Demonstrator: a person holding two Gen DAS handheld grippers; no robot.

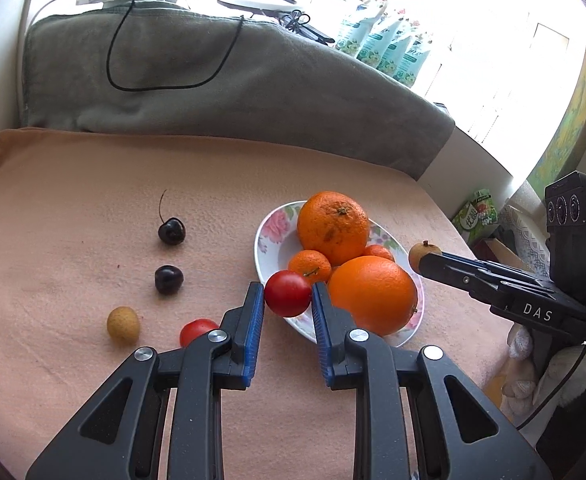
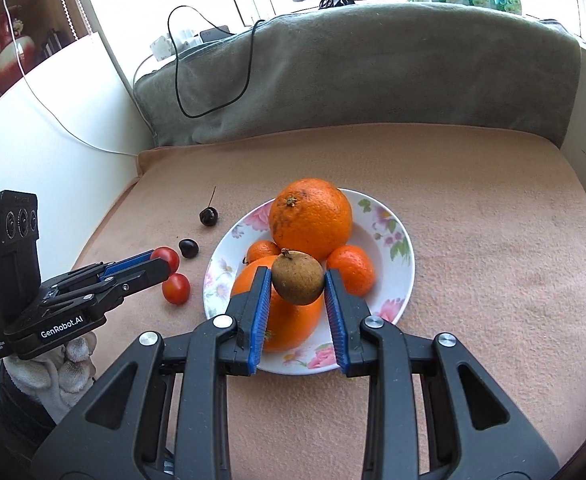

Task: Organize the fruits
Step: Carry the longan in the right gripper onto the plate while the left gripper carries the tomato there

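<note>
Left tool (image 1: 287, 294): clenched on a red cherry tomato (image 1: 287, 293), blue pads pressing both its sides, held just at the near-left rim of the plate.
Right tool (image 2: 297, 283): grasping a brown longan (image 2: 297, 283) between its blue pads, held above the plate; in the left wrist view only its tip and the fruit's far half show.
Plate (image 2: 403, 264): white with pink flowers, on the peach cloth; its near edge is cut off behind the right tool's fingers.
Large orange, far (image 2: 311, 220): in the plate, stem scar up, fully seen.
Large orange, near (image 1: 373, 294): in the plate; in the right wrist view mostly covered by the longan and the tool.
Tangerines: one (image 2: 351, 269) at the right of the pile, one (image 2: 263, 250) at the left, half hidden behind the near orange.
Second tomato (image 2: 176, 288): on the cloth left of the plate; in the left wrist view partly hidden by the left tool's finger.
Cherries: one with a stalk (image 1: 171, 231), one (image 1: 168, 279) whose stalk cannot be made out, both on the cloth, apart from the plate.
Loose longan (image 1: 123, 324): on the cloth, nearest the left edge.
Worktop (image 1: 73, 200): covered by the peach cloth, its surface hidden.
Hands: a gloved hand (image 2: 73, 364) under the left tool, largely cut off.
Background: grey blanket (image 2: 373, 72) with a black cable; the window is washed out.
</note>
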